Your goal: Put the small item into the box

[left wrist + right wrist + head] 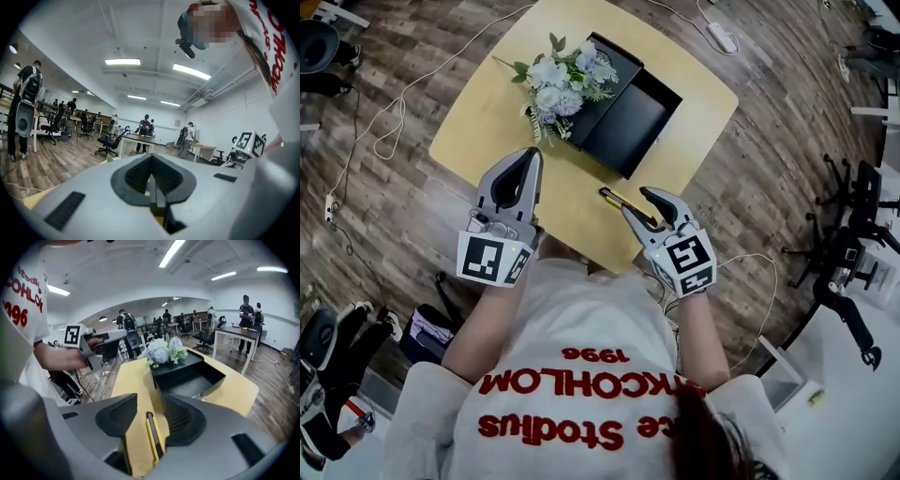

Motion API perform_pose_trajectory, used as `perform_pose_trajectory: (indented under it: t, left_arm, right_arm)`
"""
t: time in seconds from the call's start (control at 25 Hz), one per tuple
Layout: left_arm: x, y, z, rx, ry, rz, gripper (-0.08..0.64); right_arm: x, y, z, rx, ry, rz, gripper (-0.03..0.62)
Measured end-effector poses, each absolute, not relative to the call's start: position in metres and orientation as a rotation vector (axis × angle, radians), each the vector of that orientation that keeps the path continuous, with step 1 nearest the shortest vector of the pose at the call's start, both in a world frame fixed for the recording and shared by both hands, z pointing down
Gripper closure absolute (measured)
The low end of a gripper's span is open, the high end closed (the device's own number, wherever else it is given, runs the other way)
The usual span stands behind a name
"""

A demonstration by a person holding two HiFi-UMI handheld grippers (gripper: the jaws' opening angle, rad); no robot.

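A slim yellow-and-black item [617, 198] lies flat on the yellow table [487, 122] near its front edge. My right gripper [636, 203] straddles it with jaws open. In the right gripper view the item [153, 437] rests closer to the right pad, with bare table to its left. Beyond it stands the open black box [633, 122], also visible ahead in the right gripper view as the box [194, 380]. My left gripper [521, 161] hovers at the table's front left, shut and empty; its own view shows the pads together at the left gripper [152, 176].
A bunch of white and blue flowers [561, 86] lies on the box lid [609, 58], left of the open compartment. Cables [389, 127] trail over the wooden floor to the left. Office chairs [853, 234] stand at the right. People and desks fill the room beyond.
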State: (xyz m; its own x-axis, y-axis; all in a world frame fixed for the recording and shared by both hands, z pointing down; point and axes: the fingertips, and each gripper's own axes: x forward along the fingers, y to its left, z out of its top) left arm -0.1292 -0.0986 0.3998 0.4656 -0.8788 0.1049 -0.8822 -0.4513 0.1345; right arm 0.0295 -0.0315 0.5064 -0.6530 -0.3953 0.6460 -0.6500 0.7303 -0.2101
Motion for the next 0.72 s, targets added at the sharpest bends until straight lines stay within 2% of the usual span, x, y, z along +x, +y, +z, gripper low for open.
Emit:
perform_pose_trajectory:
  t: [0.2, 0.52, 0.68, 0.72]
  left_arm:
    - [-0.125, -0.094, 0.423, 2.503, -1.521, 0.070, 0.554]
    - [-0.134, -0.084, 0.445, 2.443, -1.549, 0.135, 0.554]
    - [-0.136, -0.080, 0.450, 2.423, -1.561, 0.149, 0.554]
    - [-0.137, -0.079, 0.451, 2.417, -1.565, 0.150, 0.554]
  right_arm:
    - [0.019, -0.013, 0.564, 0.632, -2.233, 0.557, 0.389]
    - [0.010, -0.005, 0.624, 0.435, -2.085, 0.441, 0.388]
    - [0.011, -0.004, 0.636, 0.396, -2.047, 0.387, 0.410]
    - [0.011, -0.004, 0.636, 0.400, -2.050, 0.384, 0.439]
